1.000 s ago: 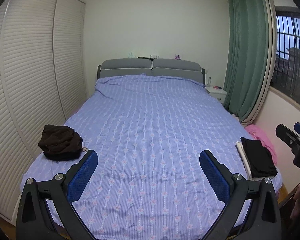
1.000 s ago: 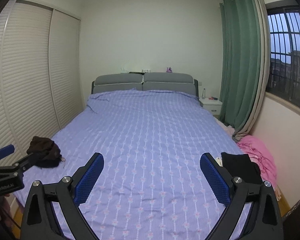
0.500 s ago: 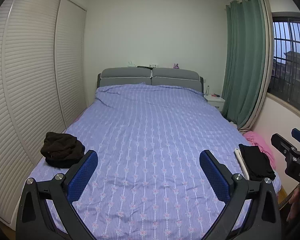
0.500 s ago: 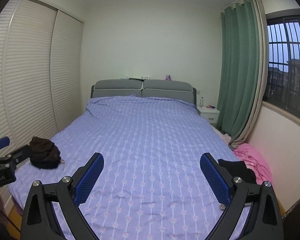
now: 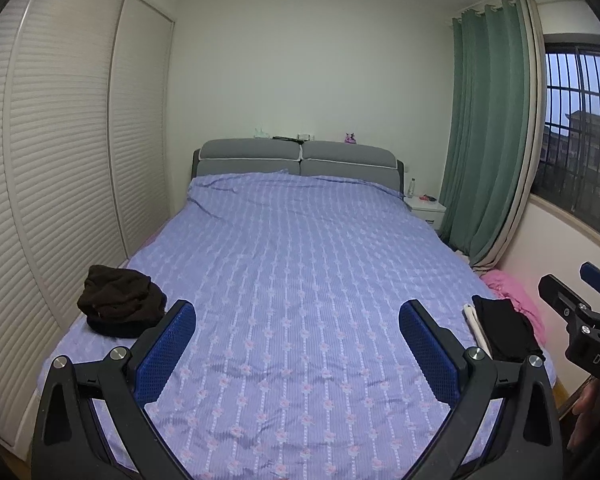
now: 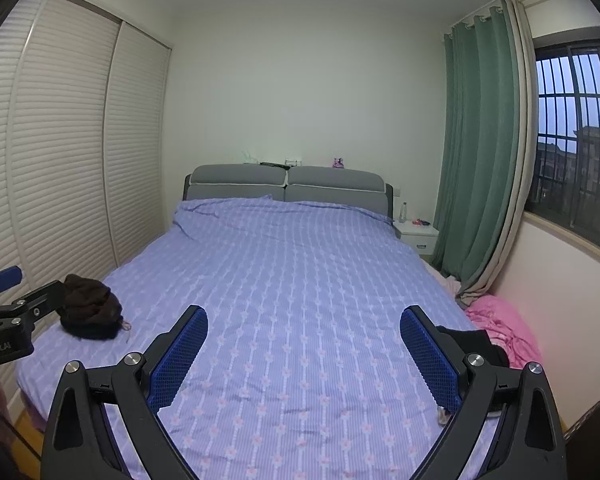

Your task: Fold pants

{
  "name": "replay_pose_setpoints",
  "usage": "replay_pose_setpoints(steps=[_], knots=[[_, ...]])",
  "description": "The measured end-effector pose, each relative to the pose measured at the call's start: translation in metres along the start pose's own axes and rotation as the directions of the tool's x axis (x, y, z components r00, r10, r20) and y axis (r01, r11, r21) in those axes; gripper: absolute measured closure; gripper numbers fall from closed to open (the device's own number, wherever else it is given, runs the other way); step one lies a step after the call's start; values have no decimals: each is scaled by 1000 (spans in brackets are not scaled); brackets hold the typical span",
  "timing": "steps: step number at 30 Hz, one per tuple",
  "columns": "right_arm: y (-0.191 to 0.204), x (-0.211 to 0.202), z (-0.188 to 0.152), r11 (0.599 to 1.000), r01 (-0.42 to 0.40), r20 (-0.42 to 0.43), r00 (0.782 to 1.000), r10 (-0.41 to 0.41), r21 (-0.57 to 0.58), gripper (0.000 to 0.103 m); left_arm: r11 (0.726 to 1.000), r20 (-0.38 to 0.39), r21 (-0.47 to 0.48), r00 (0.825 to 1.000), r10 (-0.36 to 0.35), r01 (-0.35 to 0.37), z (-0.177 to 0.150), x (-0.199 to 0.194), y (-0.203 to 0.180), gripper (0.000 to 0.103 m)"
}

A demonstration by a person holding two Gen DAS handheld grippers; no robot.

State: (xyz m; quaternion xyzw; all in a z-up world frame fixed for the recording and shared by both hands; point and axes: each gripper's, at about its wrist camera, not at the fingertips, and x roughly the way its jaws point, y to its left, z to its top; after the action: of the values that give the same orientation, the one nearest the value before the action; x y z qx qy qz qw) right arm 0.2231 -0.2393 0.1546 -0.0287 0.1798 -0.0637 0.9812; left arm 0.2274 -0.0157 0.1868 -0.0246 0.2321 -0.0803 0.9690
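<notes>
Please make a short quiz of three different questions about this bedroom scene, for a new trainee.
1. True or false: both tongs are open and hold nothing.
2. Which garment lies crumpled? A) dark brown bundle B) black garment
3. Fill in: the curtain is ____.

Key: 1 true, as the left tongs and the right tongs hang apart above the bed. 2 A. 3 green.

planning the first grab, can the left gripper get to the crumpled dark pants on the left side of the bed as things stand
Probably yes: the left gripper is open and empty, the crumpled dark pants lie uncovered near the bed's left edge, and only bare sheet lies between.
</notes>
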Motion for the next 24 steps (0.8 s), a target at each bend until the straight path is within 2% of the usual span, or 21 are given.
replay_pose_setpoints(steps=[13,24], knots=[[-3,2,-1,1000,-3,-4,1000,3,5,5,999,20,44,1000,8,-9,2,1,-6,0],[-5,7,3,1000,-4,-2,1000,4,8,5,999,28,28,999,16,-17,9,7,-13,0]])
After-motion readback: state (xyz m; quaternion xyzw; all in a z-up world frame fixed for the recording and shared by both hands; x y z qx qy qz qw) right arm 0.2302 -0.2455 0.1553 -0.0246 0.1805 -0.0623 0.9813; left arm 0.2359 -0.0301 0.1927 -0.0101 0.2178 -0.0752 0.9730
